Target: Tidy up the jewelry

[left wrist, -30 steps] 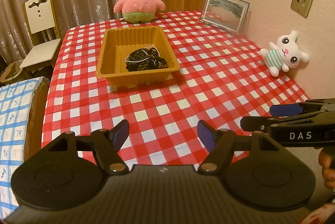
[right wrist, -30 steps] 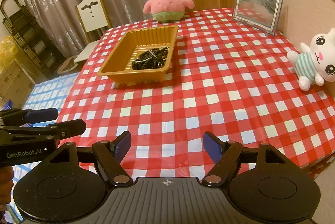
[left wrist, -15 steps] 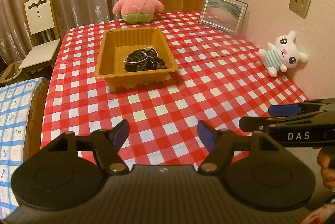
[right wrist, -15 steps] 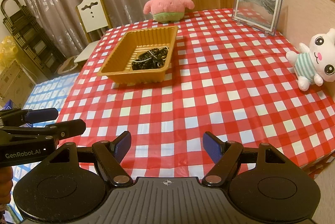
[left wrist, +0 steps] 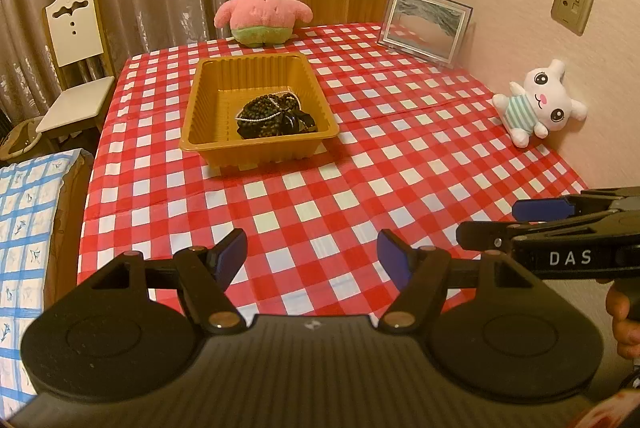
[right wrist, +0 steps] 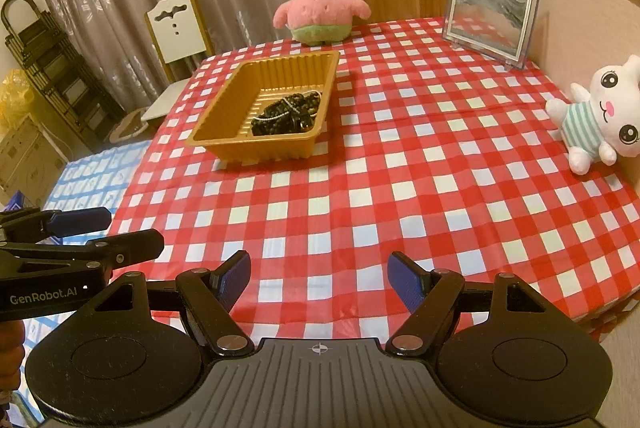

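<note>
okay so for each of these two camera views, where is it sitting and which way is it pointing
Left wrist: sits on the left gripper, looking forward and down over the checked table; open fingers below, right gripper and a hand at right.
Right wrist: sits on the right gripper, same heading; open fingers below, left gripper at left.
Shared: yellow tray holding jewelry, pink star plush, white bunny plush, picture frame.

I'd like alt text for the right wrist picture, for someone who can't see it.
An open gripper hovers over a red checked tablecloth, with nothing between its fingers. Farther off, a golden tray holds a tangle of dark bead jewelry; the other gripper shows at the left.
</note>
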A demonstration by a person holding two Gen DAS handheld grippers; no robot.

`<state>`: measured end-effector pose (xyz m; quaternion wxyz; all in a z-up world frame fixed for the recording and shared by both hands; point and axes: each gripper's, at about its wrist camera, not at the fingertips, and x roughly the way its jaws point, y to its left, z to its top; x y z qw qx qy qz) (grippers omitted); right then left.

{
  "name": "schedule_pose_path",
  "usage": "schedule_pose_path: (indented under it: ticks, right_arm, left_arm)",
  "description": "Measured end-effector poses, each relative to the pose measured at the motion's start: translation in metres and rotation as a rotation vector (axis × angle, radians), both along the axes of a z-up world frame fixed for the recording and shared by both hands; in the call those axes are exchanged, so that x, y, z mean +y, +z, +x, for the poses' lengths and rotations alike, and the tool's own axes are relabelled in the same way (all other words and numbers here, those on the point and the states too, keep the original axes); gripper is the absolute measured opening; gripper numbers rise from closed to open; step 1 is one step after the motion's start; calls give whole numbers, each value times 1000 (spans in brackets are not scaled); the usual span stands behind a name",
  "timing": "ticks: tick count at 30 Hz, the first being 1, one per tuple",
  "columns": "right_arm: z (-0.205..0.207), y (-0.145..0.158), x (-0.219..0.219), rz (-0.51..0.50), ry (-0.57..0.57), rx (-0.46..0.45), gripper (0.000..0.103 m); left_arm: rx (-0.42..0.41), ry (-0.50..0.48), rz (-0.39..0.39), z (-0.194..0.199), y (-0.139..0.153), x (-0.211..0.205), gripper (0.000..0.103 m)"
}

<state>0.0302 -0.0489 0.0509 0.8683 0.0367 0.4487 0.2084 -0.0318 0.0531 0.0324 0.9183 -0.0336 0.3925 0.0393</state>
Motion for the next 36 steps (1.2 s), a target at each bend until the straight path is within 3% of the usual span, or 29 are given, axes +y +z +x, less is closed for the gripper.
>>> schedule_pose_path:
  ticks: [36]
  right_arm:
    - [2,1,1,1,-9,2,75]
  left_arm:
    - [-3,-9,-6,3,3,-3,70]
